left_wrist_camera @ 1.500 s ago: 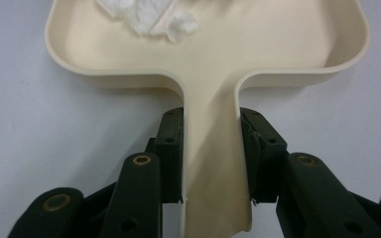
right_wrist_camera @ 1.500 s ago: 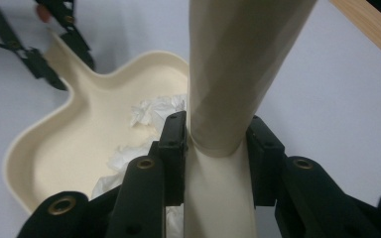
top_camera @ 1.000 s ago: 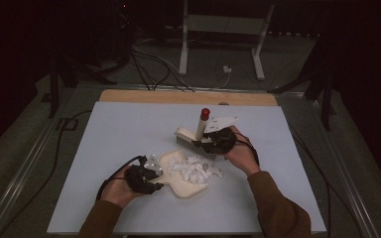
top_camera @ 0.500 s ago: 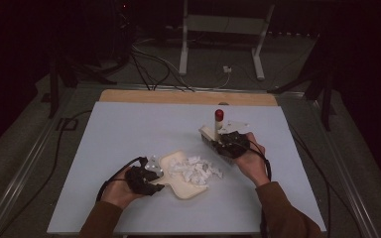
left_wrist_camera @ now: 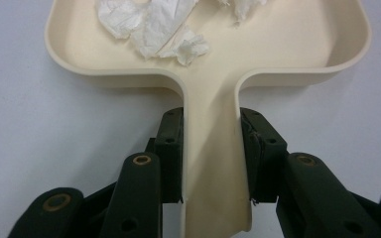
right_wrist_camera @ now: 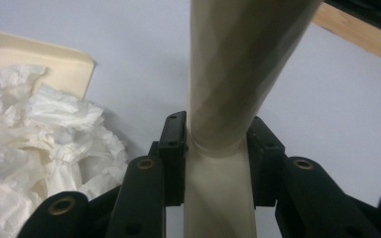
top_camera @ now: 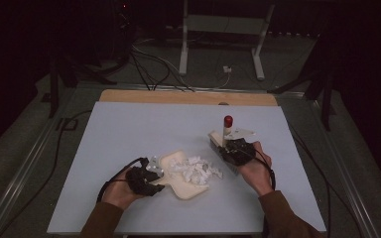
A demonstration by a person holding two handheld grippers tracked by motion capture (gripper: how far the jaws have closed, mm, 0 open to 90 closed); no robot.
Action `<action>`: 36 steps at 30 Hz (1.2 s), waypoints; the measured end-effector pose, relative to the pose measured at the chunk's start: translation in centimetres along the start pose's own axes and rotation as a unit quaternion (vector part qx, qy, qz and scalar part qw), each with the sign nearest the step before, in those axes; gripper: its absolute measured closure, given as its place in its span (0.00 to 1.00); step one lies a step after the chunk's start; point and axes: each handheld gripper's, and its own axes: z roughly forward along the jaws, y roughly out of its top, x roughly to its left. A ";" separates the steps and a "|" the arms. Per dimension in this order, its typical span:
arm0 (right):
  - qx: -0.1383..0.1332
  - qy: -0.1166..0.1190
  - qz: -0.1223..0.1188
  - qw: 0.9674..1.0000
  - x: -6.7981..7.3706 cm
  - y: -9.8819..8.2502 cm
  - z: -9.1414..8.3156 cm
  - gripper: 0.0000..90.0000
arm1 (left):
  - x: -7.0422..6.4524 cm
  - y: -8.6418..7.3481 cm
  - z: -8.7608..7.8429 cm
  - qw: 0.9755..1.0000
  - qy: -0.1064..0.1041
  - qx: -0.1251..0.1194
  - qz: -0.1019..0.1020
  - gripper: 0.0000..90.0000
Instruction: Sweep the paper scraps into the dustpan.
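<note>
the right gripper [top_camera: 236,150], clamped on the brush [top_camera: 224,133] handle, holds it upright just right of the paper scraps [top_camera: 196,169] in the dustpan [top_camera: 187,186], whose handle the left gripper [top_camera: 148,179] grips.

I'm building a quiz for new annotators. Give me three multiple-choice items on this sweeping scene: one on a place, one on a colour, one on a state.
1. Where do the crumpled paper scraps lie?
A. in the cream dustpan
B. on the floor
C. on the wooden strip

2. What colour is the tip of the brush handle?
A. blue
B. red
C. green

3. How does the left gripper stand?
A. wide open above the table
B. shut on nothing
C. shut on the dustpan's handle

Answers: 1 A, the scraps sit inside the pan's walls in the left gripper view. 2 B, the high view shows a red cap. 3 C, both jaws press the handle's sides.
</note>
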 end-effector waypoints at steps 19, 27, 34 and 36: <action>0.012 0.039 0.063 0.997 1.4 -0.1 -0.4 0.75 | -0.2 0.4 0.2 1.000 0.001 -0.001 -0.002 0.74; 0.015 0.050 0.057 0.997 2.5 0.2 -0.4 0.74 | -0.2 0.6 0.4 1.000 -0.001 -0.001 -0.002 0.74; 0.015 0.061 0.048 0.997 3.7 0.6 -0.3 0.74 | -0.3 0.7 0.5 1.000 0.001 -0.003 -0.002 0.74; 0.015 0.066 0.047 0.997 4.0 0.8 -0.3 0.75 | -0.2 0.7 0.5 1.000 0.001 -0.004 -0.002 0.74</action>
